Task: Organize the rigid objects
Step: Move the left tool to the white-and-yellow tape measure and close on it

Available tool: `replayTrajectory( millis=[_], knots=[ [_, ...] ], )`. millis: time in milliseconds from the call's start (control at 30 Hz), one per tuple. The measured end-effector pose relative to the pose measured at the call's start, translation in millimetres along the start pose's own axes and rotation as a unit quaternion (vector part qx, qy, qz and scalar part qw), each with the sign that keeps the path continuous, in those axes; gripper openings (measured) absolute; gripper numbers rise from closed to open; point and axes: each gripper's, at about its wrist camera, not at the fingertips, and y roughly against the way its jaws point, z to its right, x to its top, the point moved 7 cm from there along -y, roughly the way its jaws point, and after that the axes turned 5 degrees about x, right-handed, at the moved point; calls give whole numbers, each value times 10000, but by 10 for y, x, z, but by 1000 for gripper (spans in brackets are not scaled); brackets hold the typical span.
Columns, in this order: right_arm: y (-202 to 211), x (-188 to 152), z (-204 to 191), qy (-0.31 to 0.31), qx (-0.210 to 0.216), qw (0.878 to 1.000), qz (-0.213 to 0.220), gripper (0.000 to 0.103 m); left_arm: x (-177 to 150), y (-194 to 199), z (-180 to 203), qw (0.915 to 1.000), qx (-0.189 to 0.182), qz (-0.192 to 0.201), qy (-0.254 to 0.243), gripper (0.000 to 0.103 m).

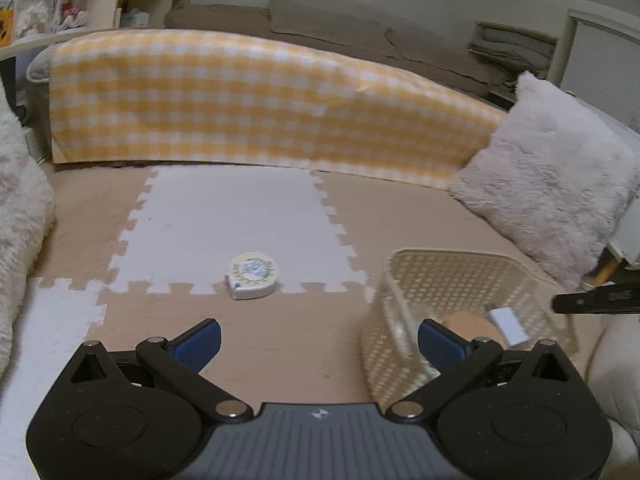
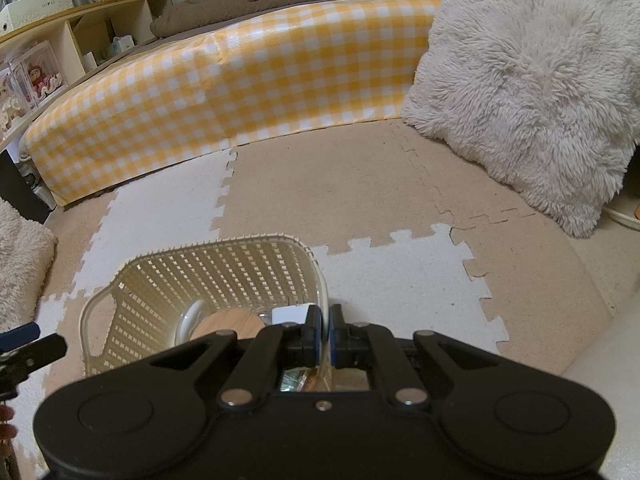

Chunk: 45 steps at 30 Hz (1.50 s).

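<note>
A round white tape measure lies on the foam floor mat ahead of my left gripper, which is open and empty. A cream lattice basket stands to its right, holding a wooden lid and a small white box. In the right wrist view my right gripper is shut on the basket's near right rim. The wooden lid, white box and a white round item lie inside.
A yellow checked cloth covers a low bed edge at the back. A fluffy white cushion leans at the right, another fluffy cushion at the left. Shelves stand at the back left.
</note>
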Motion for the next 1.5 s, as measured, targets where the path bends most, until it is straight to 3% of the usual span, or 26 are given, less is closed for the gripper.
replayTrajectory(
  millis=[167, 367, 533, 667, 1000, 1100, 1167, 1500],
  knots=[
    [1, -2, -13, 41, -26, 10000, 4, 5, -42, -267, -154, 9996, 51, -19, 277, 103],
    [-1, -1, -17, 31, -18, 10000, 3, 5, -18, -571, -184, 9997, 221, 32, 71, 103],
    [-6, 1, -21, 30, -14, 10000, 0, 5, 112, -716, -353, 9978, 203, 219, 589, 103],
    [-5, 1, -25, 14, 1, 10000, 0, 5, 194, -860, -426, 9974, 521, 224, 454, 103],
    [-11, 2, -3, -2, 24, 10000, 3, 5, 243, -1241, -427, 9981, 602, 25, -134, 103],
    [-24, -3, -4, 17, 18, 10000, -14, 5, 244, -1287, -385, 9974, 609, 14, -394, 86],
    [-23, -2, -1, 13, 26, 10000, -13, 5, 226, -1330, -355, 9963, 638, -83, -571, 65],
    [-21, -5, 2, 8, 30, 10000, -13, 5, 211, -1438, -305, 9954, 626, -179, -698, 61]
  ],
)
